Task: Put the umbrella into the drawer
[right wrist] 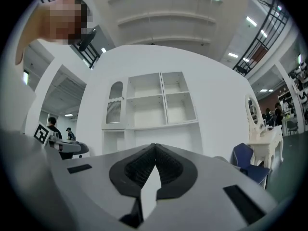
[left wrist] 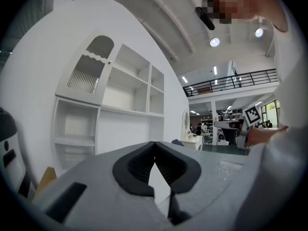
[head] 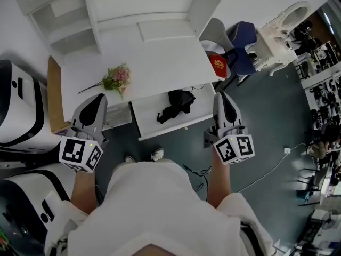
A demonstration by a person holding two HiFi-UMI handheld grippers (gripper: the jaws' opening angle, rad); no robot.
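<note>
A black folded umbrella (head: 175, 105) lies inside the open white drawer (head: 160, 129) under the white desk (head: 160, 63). My left gripper (head: 98, 97) hovers left of the drawer, over the desk's front edge, jaws shut and empty. The right gripper (head: 220, 96) hangs just right of the drawer, also shut with nothing in it. In the left gripper view the left gripper (left wrist: 154, 143) shows its pads meeting at the tips, facing the white shelf unit (left wrist: 120, 109). The right gripper (right wrist: 154, 146), level before the shelf unit (right wrist: 154, 105), looks the same in the right gripper view.
A bunch of pink flowers (head: 117, 79) lies on the desk. A wooden board (head: 53, 95) and white machines (head: 18, 111) stand at the left. A red box (head: 218, 65), a blue chair (head: 242, 49) and a white vanity (head: 282, 31) stand at the right. A cable (head: 266, 169) runs over the floor.
</note>
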